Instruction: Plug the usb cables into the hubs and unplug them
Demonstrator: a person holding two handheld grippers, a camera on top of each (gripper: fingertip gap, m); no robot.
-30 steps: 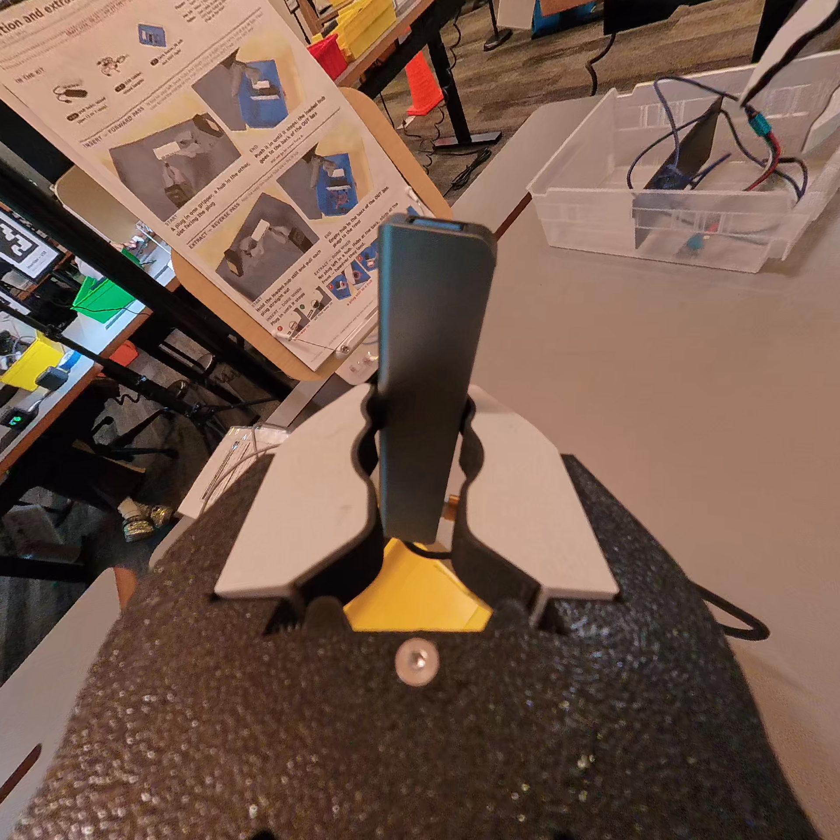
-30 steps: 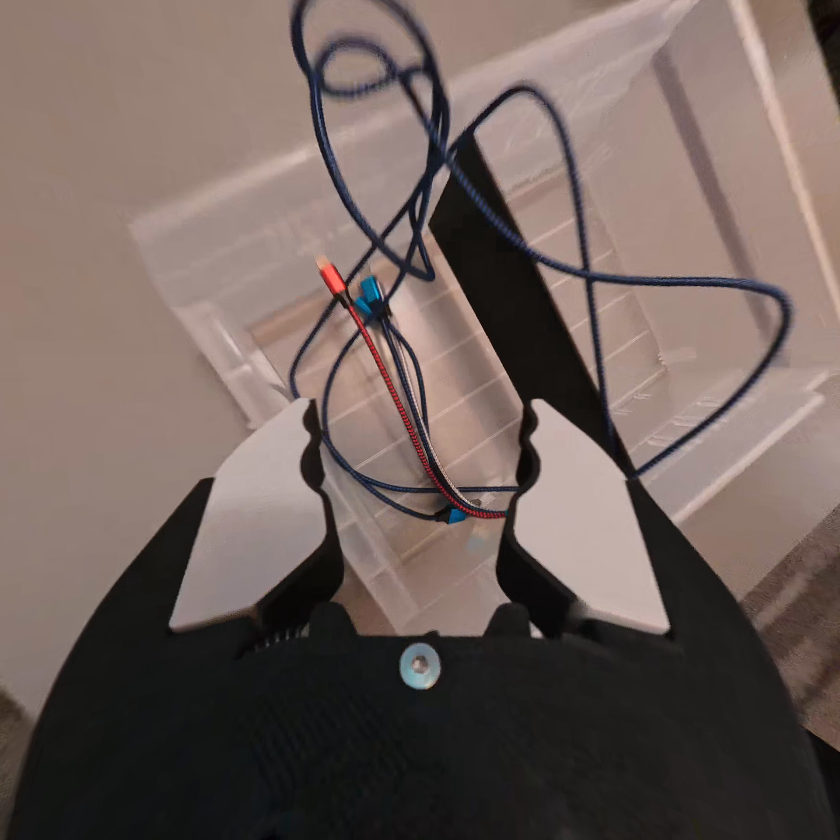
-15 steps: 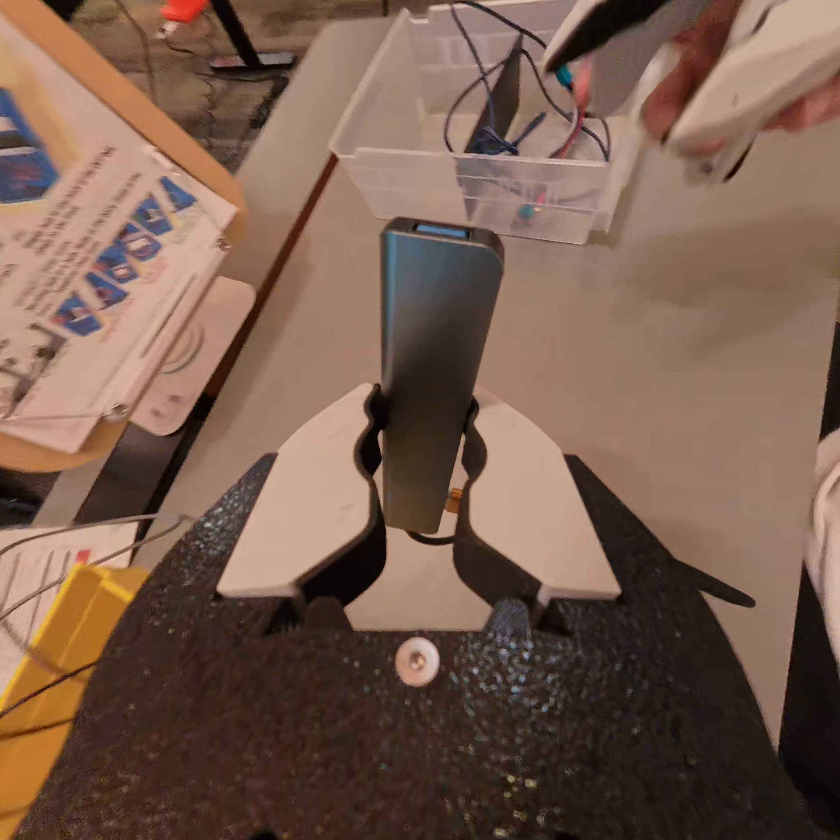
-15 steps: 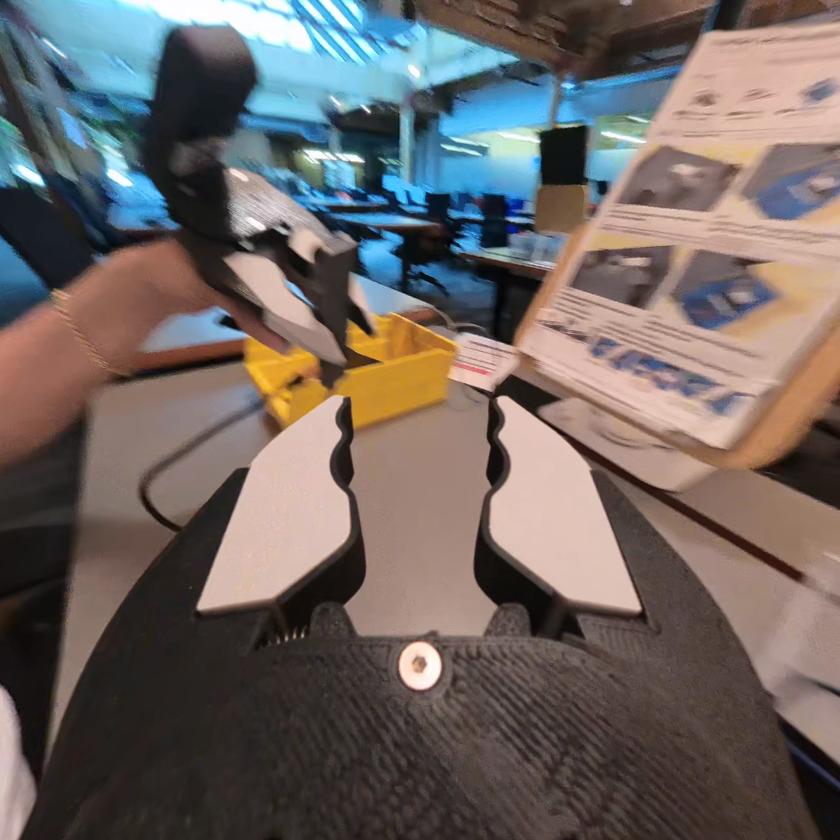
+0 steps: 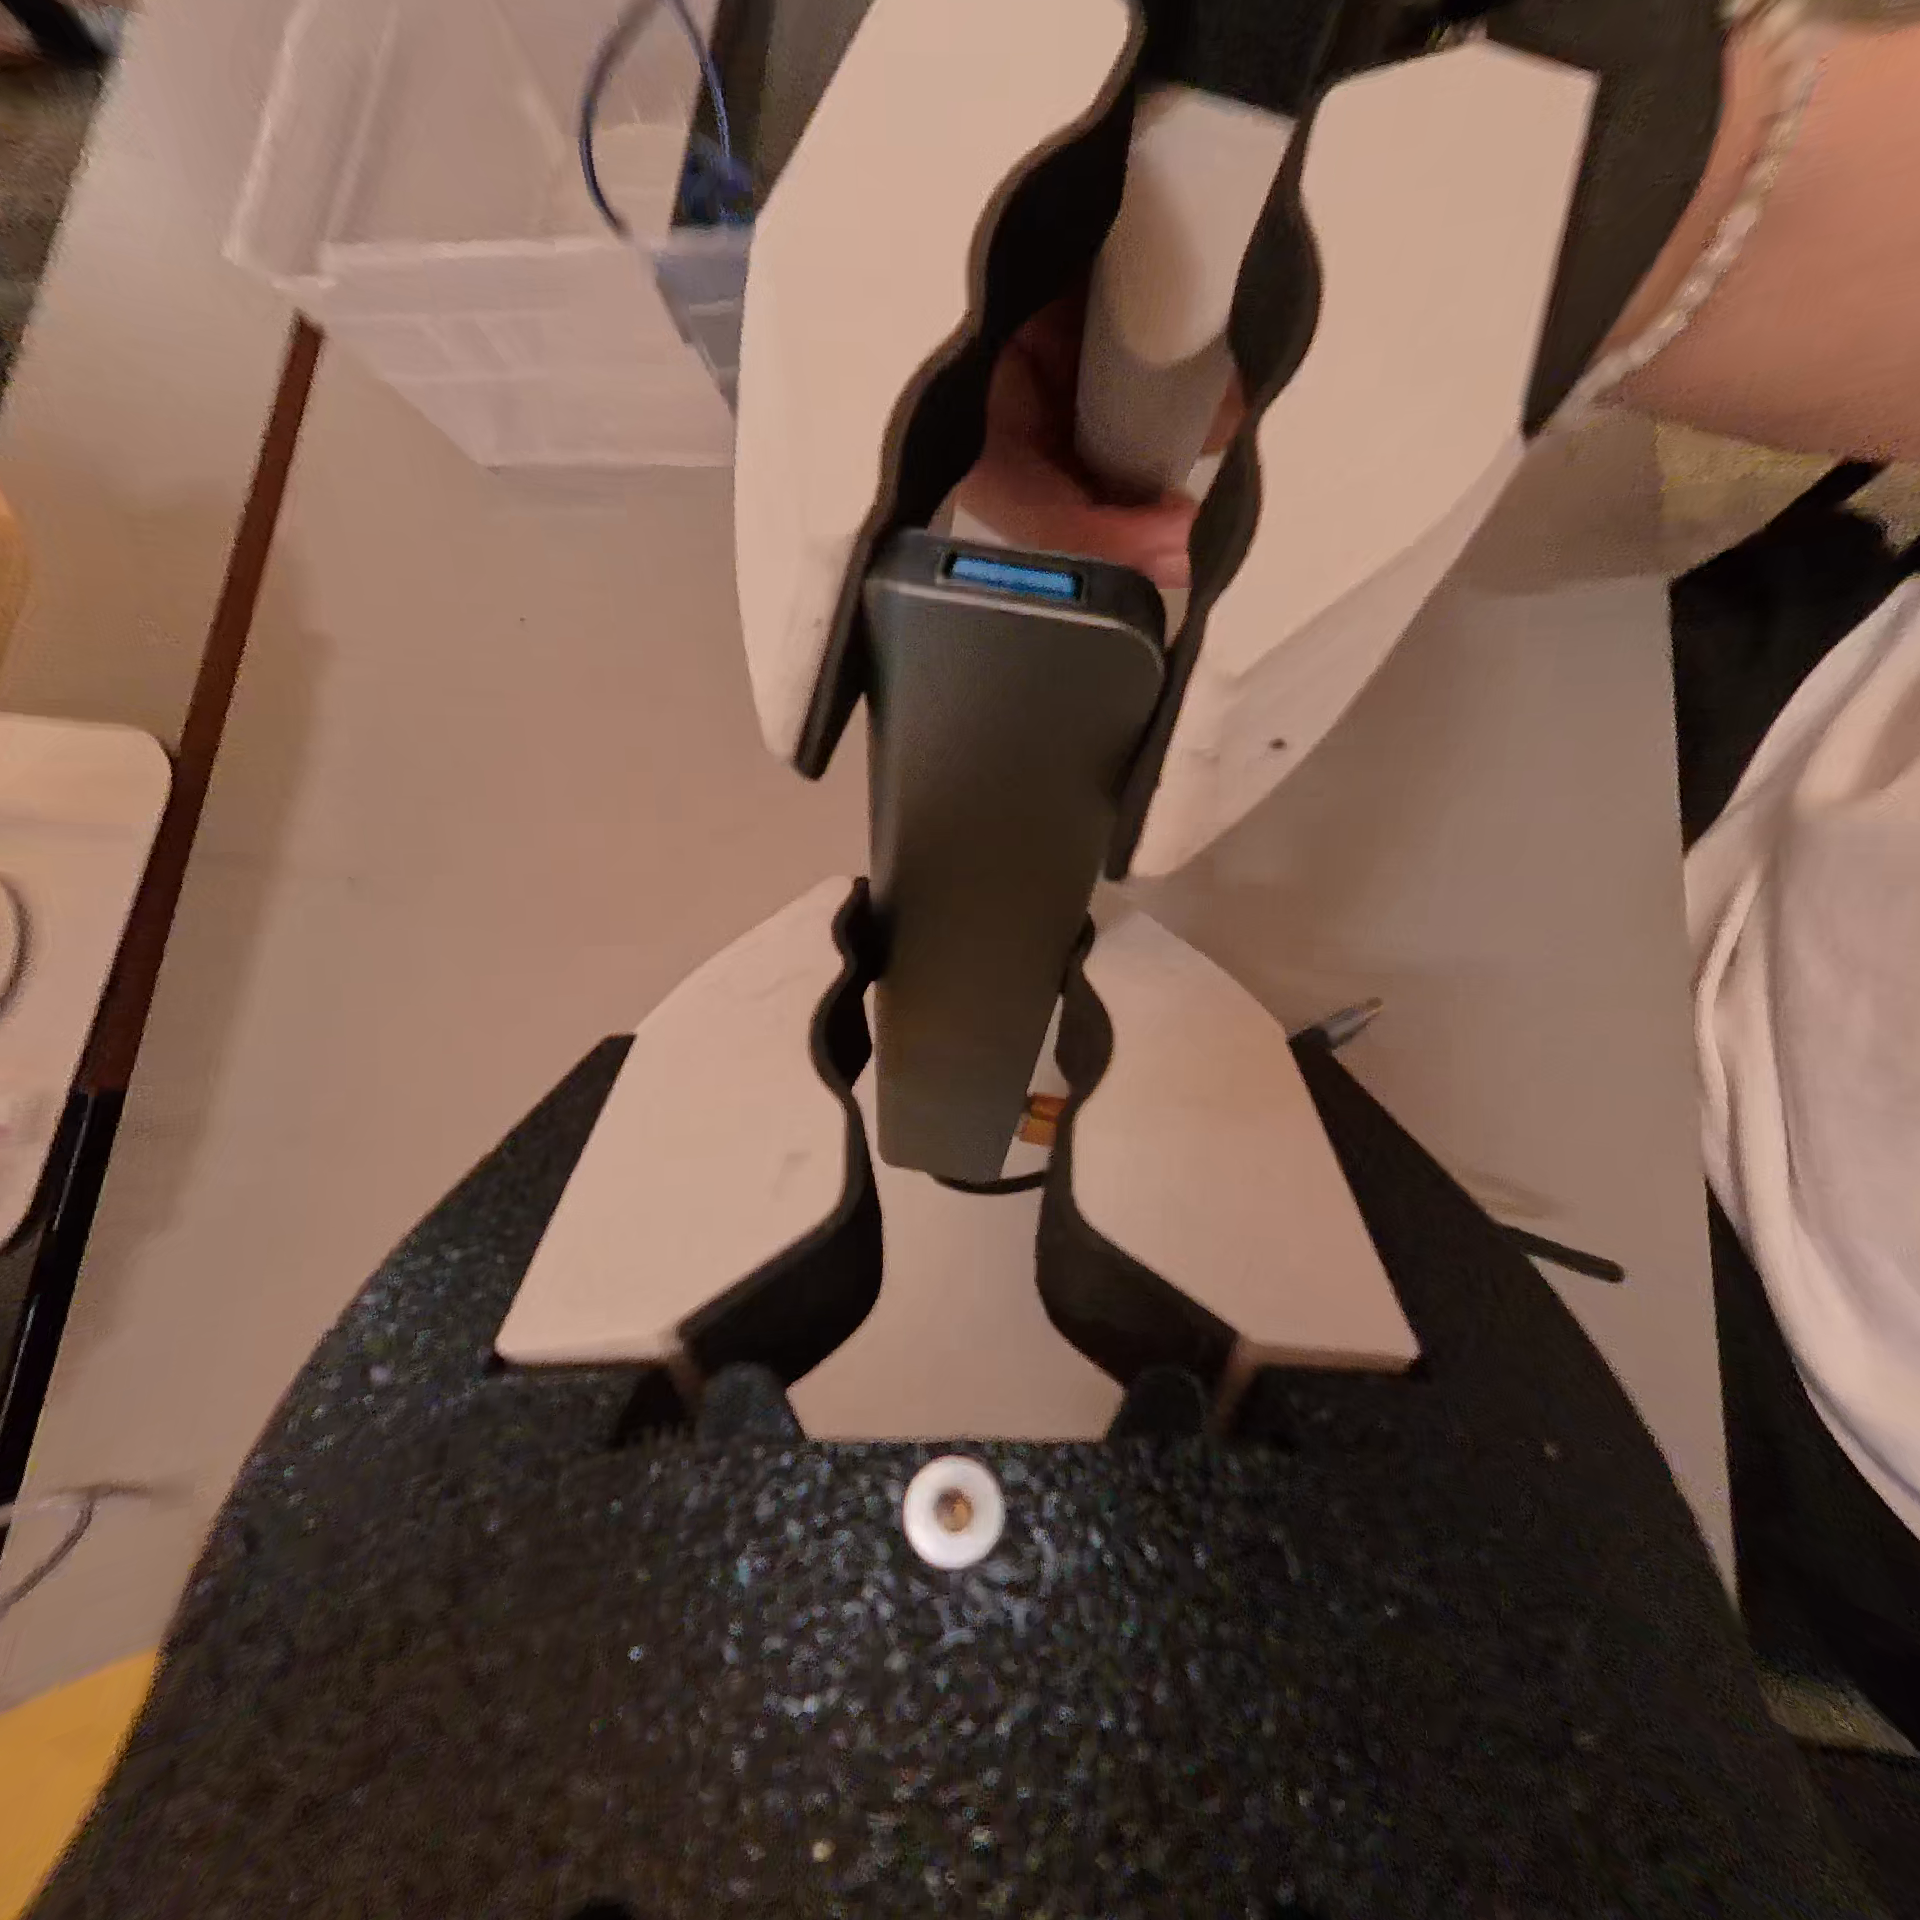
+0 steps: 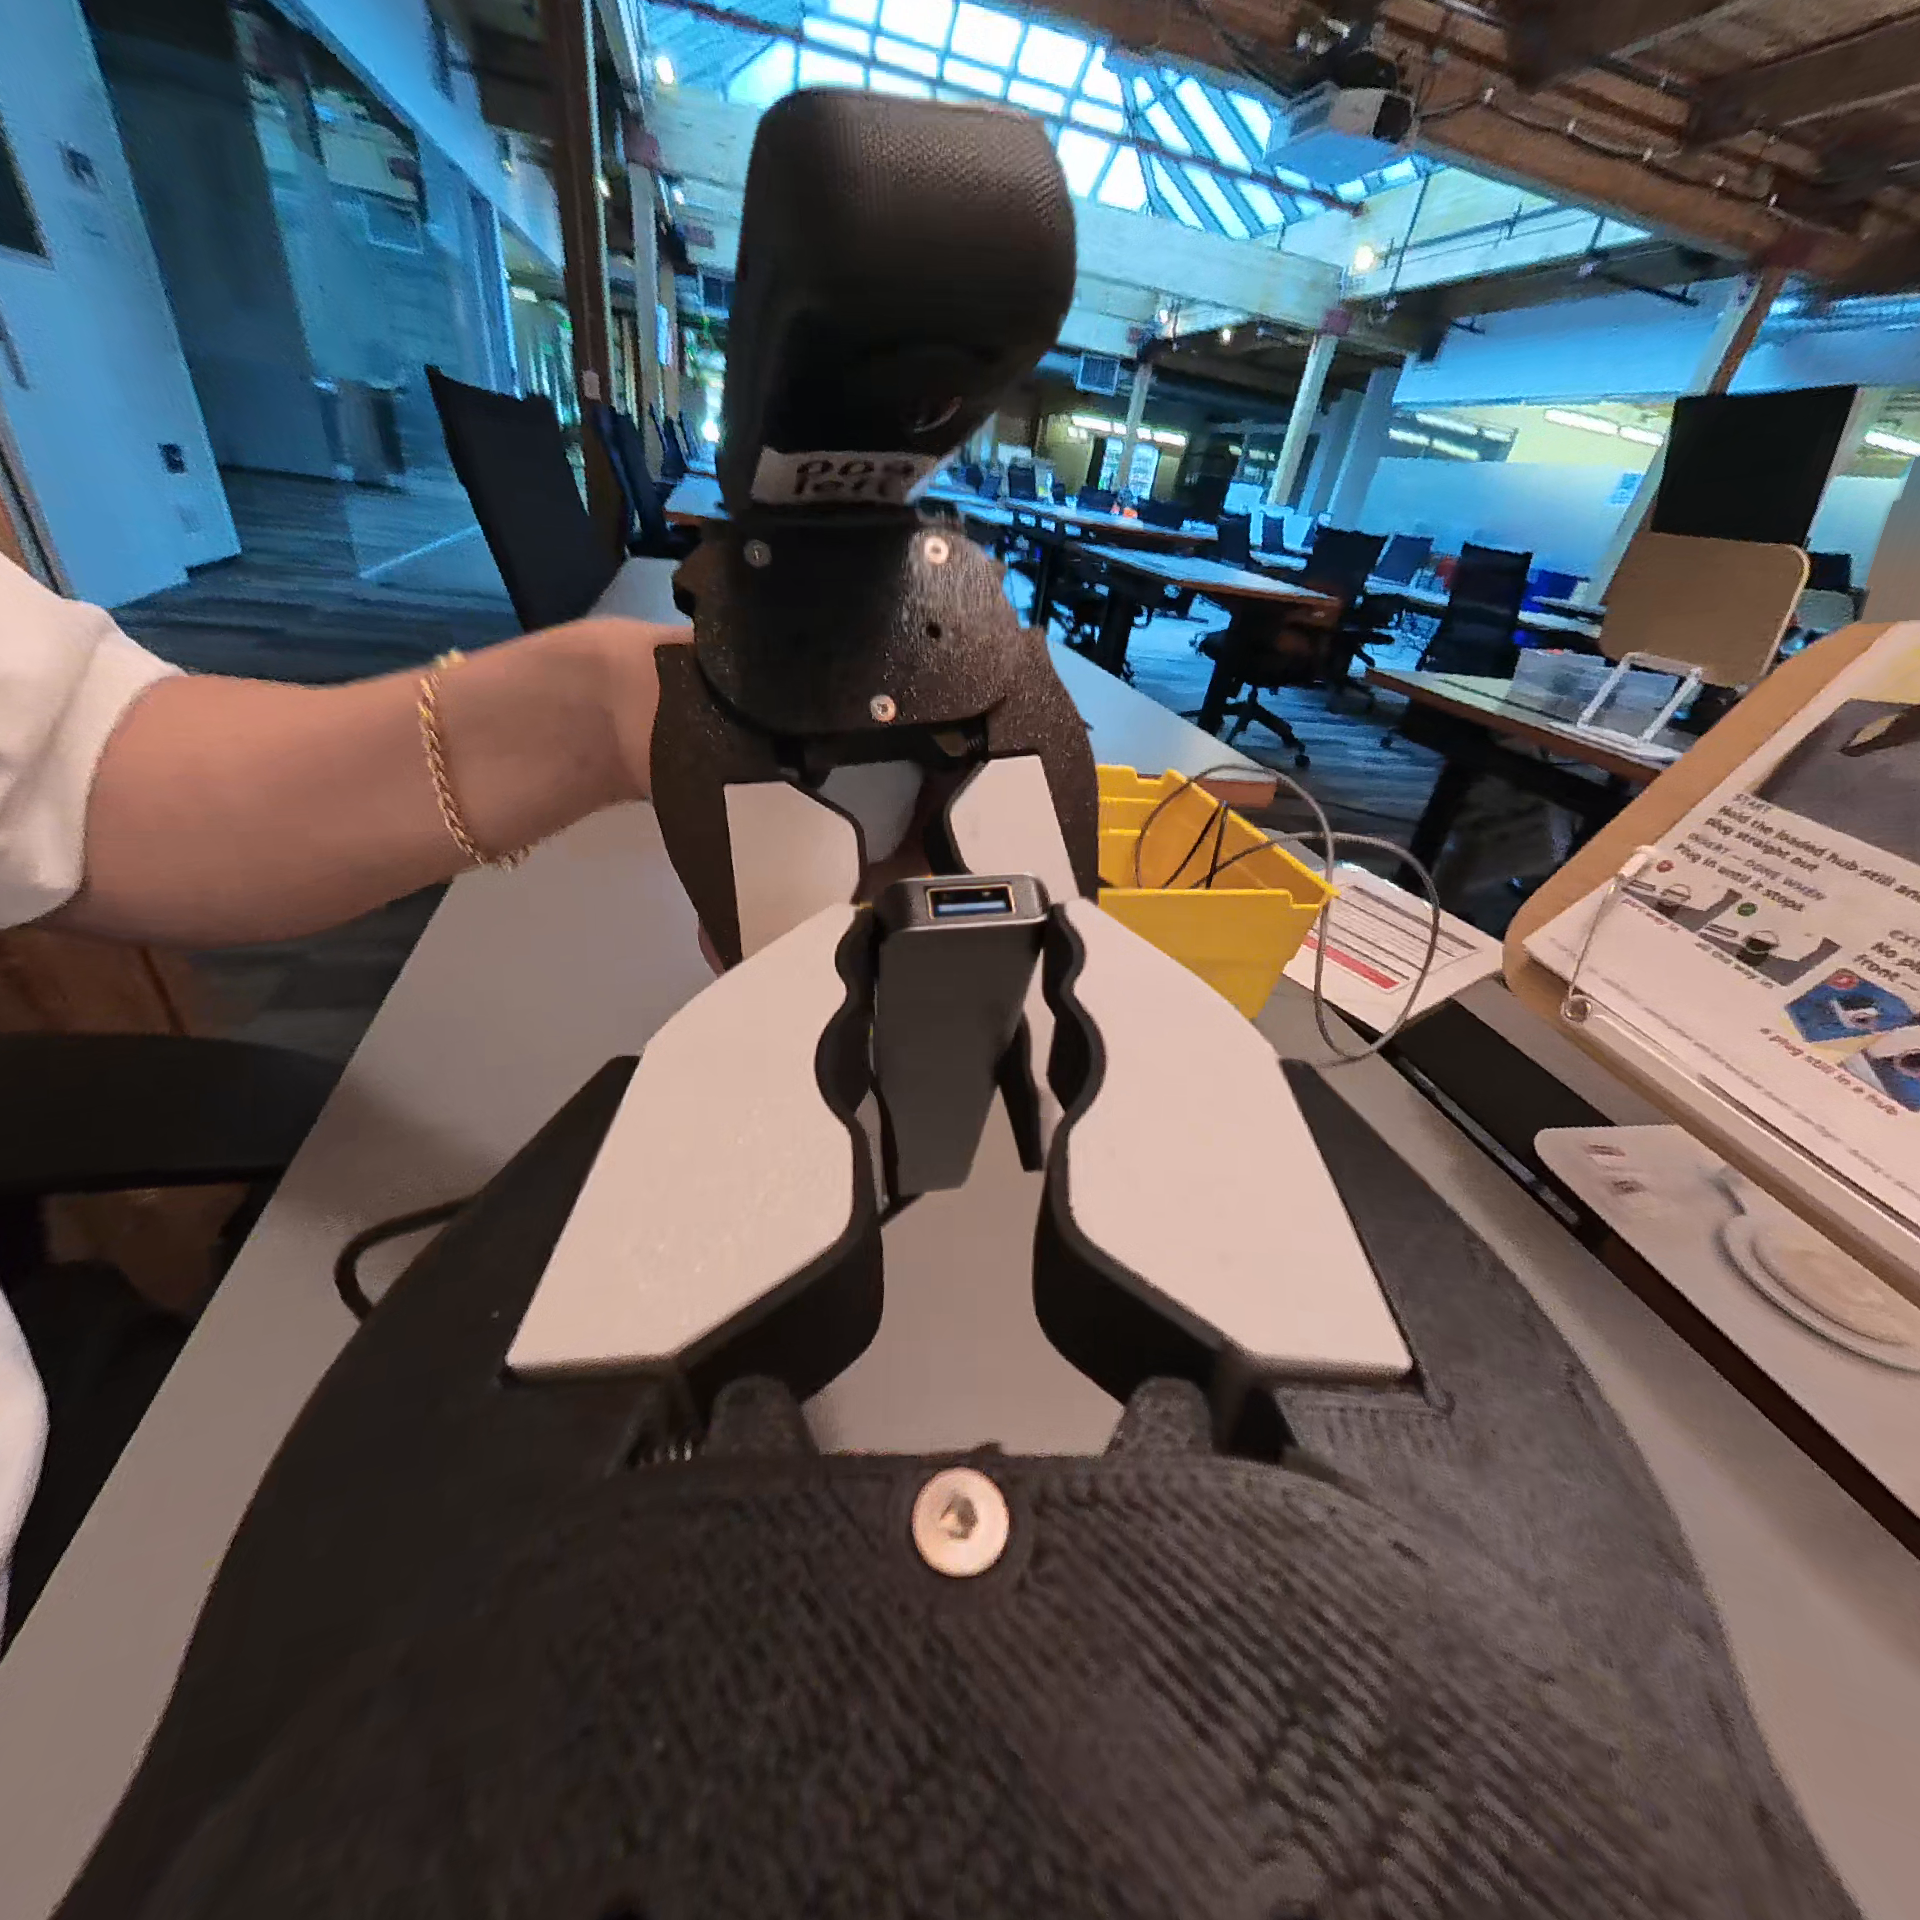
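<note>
The left gripper (image 5: 966,935) is clamped on the lower half of a dark grey USB hub (image 5: 997,831). The hub stands upright between the left fingers (image 5: 707,1164), with its blue port facing away from the camera. A thin black lead leaves the bottom end of the hub, just behind the finger roots.

The right gripper (image 6: 951,914) faces the left gripper from the opposite side. Its fingers (image 6: 727,1164) flank the port end of the hub (image 6: 956,997). In the left wrist view the right gripper (image 5: 997,665) has one fingertip against one side of the hub and the other just beside the far side. The frames do not show whether both fingers press the hub, so it cannot be determined whether this gripper grips or merely straddles it.

In the right wrist view the left gripper (image 6: 894,831) sits directly beyond the right fingertips, held by a hand (image 6: 561,717) wearing a chain bracelet (image 6: 447,758).

Beyond the left fingers, to their left, a clear plastic bin (image 5: 499,270) on the table (image 5: 468,727) contains blue cables (image 5: 707,145). Beyond the right fingers, to their right, stand a yellow bin (image 6: 1195,883) with thin wires and an instruction sheet on a board (image 6: 1745,935).
</note>
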